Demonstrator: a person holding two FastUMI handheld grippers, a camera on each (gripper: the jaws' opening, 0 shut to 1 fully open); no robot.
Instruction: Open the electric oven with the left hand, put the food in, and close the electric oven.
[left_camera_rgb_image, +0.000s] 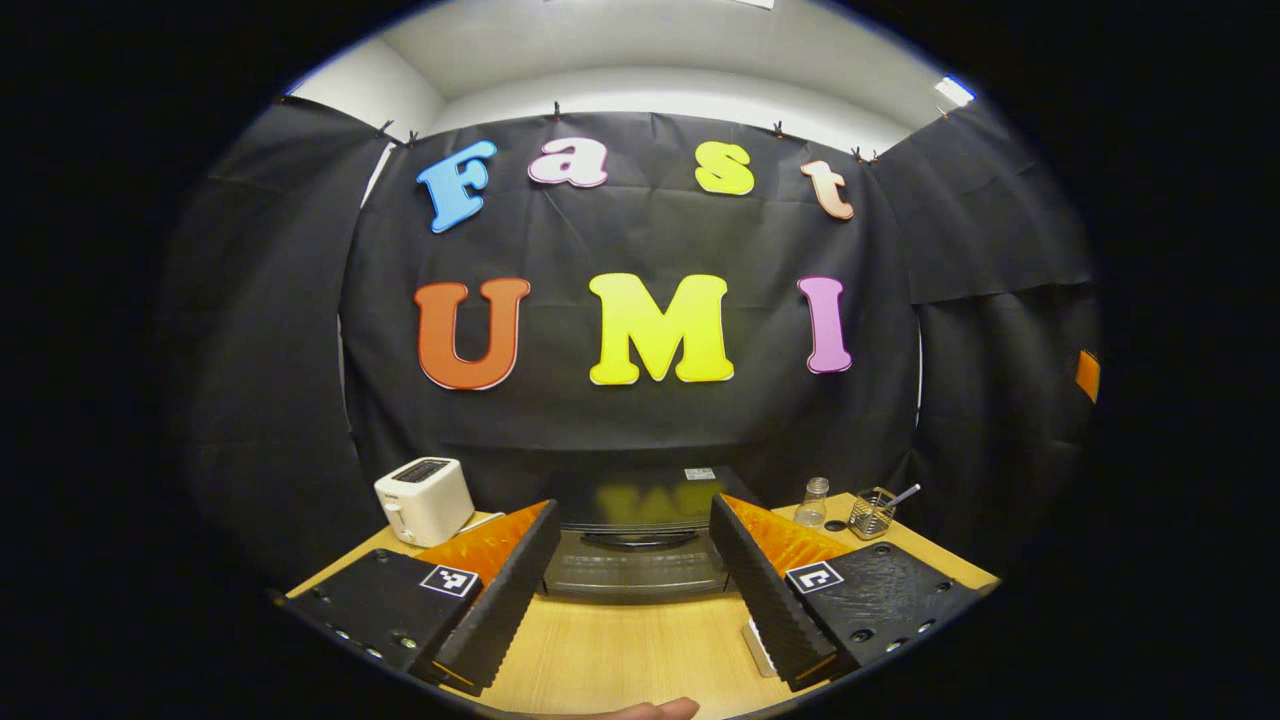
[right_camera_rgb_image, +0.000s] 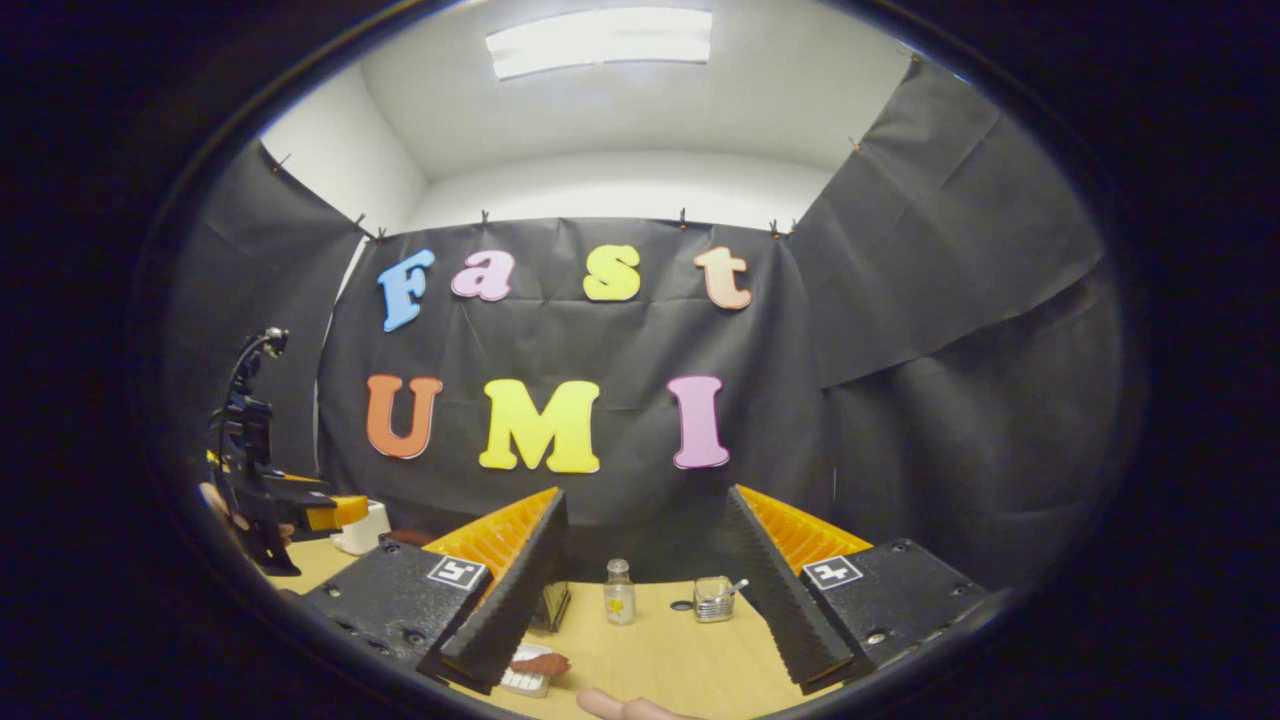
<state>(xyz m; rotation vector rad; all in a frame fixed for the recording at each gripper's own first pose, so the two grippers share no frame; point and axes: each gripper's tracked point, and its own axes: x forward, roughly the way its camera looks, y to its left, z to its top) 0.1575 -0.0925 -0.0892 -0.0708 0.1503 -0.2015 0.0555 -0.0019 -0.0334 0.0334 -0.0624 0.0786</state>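
The oven (left_camera_rgb_image: 640, 545) stands closed at the back of the worktop (left_camera_rgb_image: 620, 650), framed between the spread fingers of the left hand-held gripper (left_camera_rgb_image: 635, 590). Its door handle (left_camera_rgb_image: 640, 539) should be approached squarely and gripped in the middle. The food (right_camera_rgb_image: 540, 663) lies beneath the right hand-held gripper (right_camera_rgb_image: 640, 600), also spread and holding nothing.

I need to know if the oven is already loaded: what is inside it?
Cannot tell: the electric oven has its door shut, and the dark glass shows only reflections. The food lies on a small white tray on the table.
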